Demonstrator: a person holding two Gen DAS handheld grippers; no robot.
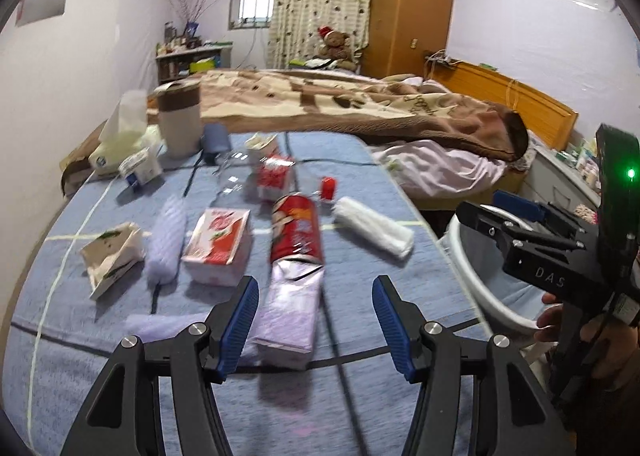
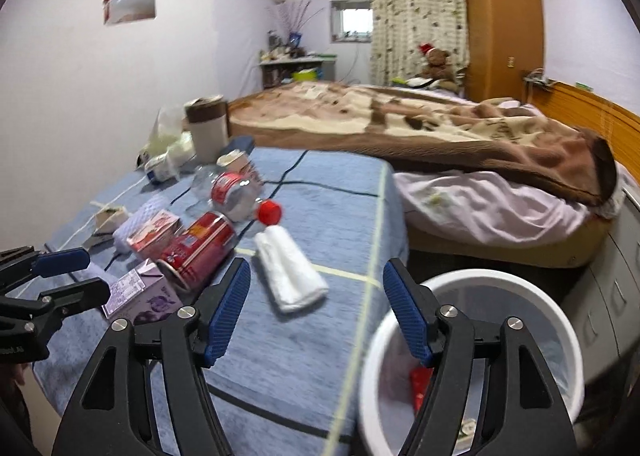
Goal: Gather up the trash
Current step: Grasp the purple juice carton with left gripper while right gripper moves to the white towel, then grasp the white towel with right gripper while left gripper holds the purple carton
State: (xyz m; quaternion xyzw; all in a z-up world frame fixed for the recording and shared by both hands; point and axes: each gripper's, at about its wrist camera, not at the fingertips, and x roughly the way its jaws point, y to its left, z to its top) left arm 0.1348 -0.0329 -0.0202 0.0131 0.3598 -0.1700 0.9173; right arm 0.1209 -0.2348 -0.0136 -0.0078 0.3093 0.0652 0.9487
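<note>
Trash lies on a blue cloth-covered table (image 1: 360, 192). A purple drink carton (image 1: 286, 312) lies just ahead of my open left gripper (image 1: 316, 322), partly between its blue pads. Beyond it lie a red can (image 1: 296, 230), a pink carton (image 1: 218, 242), a torn white carton (image 1: 112, 256), a crushed plastic bottle with a red cap (image 1: 276, 176) and a rolled white cloth (image 1: 374, 226). My right gripper (image 2: 316, 308) is open and empty, over the table's edge beside a white trash bin (image 2: 472, 360) that holds something red. The carton (image 2: 138, 294), can (image 2: 200, 248) and cloth (image 2: 290, 272) show there too.
A tissue pack (image 1: 120, 144), a beige cup (image 1: 180, 120) and a purple brush (image 1: 166, 244) sit on the table's left. A bed with a brown blanket (image 1: 360, 108) lies beyond. Grey drawers (image 2: 616, 276) stand right of the bin.
</note>
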